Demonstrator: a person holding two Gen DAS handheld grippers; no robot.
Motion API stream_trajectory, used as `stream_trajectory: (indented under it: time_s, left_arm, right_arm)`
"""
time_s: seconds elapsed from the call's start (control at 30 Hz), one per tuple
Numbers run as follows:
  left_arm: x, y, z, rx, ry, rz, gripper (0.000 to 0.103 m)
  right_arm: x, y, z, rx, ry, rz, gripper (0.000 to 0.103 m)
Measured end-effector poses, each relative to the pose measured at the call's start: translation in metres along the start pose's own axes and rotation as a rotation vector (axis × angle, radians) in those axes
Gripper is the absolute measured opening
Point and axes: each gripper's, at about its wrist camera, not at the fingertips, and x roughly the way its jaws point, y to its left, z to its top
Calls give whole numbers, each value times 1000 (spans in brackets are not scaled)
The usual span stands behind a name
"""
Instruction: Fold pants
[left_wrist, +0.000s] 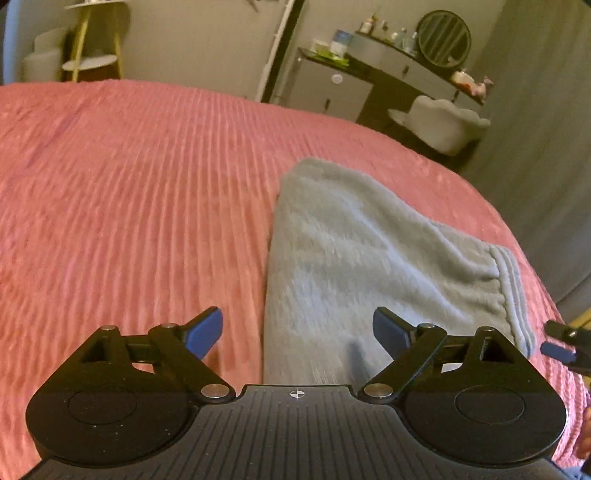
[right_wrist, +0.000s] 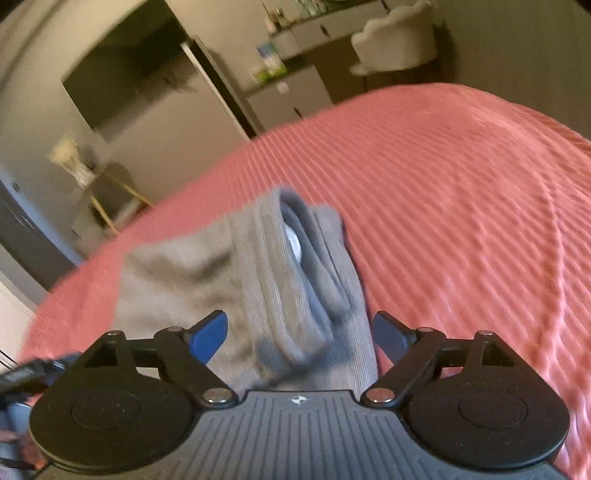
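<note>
Lying folded on the pink bed (left_wrist: 147, 192), the grey pants (left_wrist: 351, 258) sit near its right edge, waistband (right_wrist: 295, 258) toward my right gripper (right_wrist: 301, 336). A dresser (left_wrist: 369, 85) and chair (left_wrist: 443, 125) stand beyond. My left gripper (left_wrist: 297, 334) and the right one both tilt downward, jaws wide apart, holding nothing.

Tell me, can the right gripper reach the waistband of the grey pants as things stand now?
Probably yes. The right gripper is open, and the waistband lies just ahead between its fingers on the pink bedspread, with nothing covering it.
</note>
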Motion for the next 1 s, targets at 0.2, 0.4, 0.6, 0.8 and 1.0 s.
stream_trajectory:
  time_s: [0.2,0.4,0.6,0.8,1.0]
  left_arm:
    - [54,-2,6,47,82,6,93]
    - [78,17,-2,-12,175,-153,94]
    - [99,32,4,-83,246,-281,100]
    - [125,12,10,9,303,-313,103]
    - [150,26,25,-84,386,-417,103]
  right_arm:
    - [50,-27,28,70,161,80,86]
    - [81,-53,25,144,252,190,87]
    - [88,-85,35,180,342,310,87]
    - [112,-104,36,251,398,416,87]
    - [131,-99,45,242,501,470,87]
